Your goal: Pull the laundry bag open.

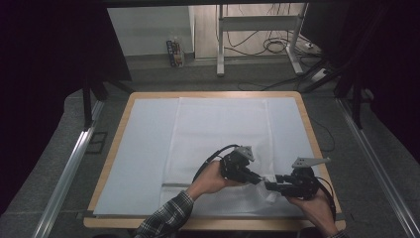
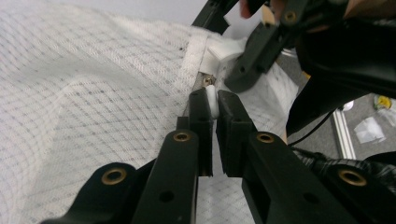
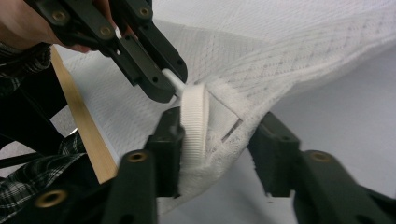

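A white mesh bag [image 1: 218, 134] lies flat on the table, and its near right corner is lifted. My left gripper [image 2: 214, 100] is shut on the bag's small white zipper pull [image 2: 212, 95], just past a metal zipper end. The ribbed white zipper band [image 3: 193, 121] stands upright against one jaw of my right gripper [image 3: 217, 135]. That gripper's jaws are wide apart, with bunched mesh [image 3: 243, 93] between them. In the high view both grippers meet tip to tip near the front right of the table, left gripper [image 1: 257, 178] and right gripper [image 1: 270, 186].
A pale sheet [image 1: 143, 148] covers the wooden table [image 1: 113, 148], whose front edge [image 3: 86, 126] runs close beside the grippers. Metal rails flank the table on both sides. A desk frame and cables stand on the floor beyond it.
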### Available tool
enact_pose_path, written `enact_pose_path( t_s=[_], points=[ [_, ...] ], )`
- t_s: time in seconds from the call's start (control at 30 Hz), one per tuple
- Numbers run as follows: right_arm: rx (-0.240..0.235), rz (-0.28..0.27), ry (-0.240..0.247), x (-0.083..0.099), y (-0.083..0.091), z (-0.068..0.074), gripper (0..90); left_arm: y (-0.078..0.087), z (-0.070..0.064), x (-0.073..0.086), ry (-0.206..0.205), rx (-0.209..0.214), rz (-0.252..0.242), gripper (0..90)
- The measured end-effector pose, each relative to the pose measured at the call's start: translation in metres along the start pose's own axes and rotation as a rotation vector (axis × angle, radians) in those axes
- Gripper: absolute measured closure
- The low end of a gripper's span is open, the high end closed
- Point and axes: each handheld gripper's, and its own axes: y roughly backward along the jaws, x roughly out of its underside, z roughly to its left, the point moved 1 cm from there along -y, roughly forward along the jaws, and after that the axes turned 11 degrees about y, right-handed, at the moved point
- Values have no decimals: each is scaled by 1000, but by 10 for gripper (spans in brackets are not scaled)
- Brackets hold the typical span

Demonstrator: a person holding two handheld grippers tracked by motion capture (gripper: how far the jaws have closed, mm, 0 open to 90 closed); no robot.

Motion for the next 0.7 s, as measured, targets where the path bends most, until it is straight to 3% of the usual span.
enact_pose_path(
  t_s=[0.07, 0.13, 0.33, 0.7],
  points=[
    [15, -8, 6, 0, 3, 1, 749, -4, 0, 2, 0, -7, 14, 848],
    [20, -25, 12, 0, 5, 2, 794, -6, 0, 3, 1, -5, 15, 842],
    [61, -29, 58, -2, 6, 7, 817, -10, 3, 6, 27, 26, 17, 814],
    [86, -29, 95, -3, 6, 12, 820, -15, 4, 6, 78, 17, 10, 859]
  ],
)
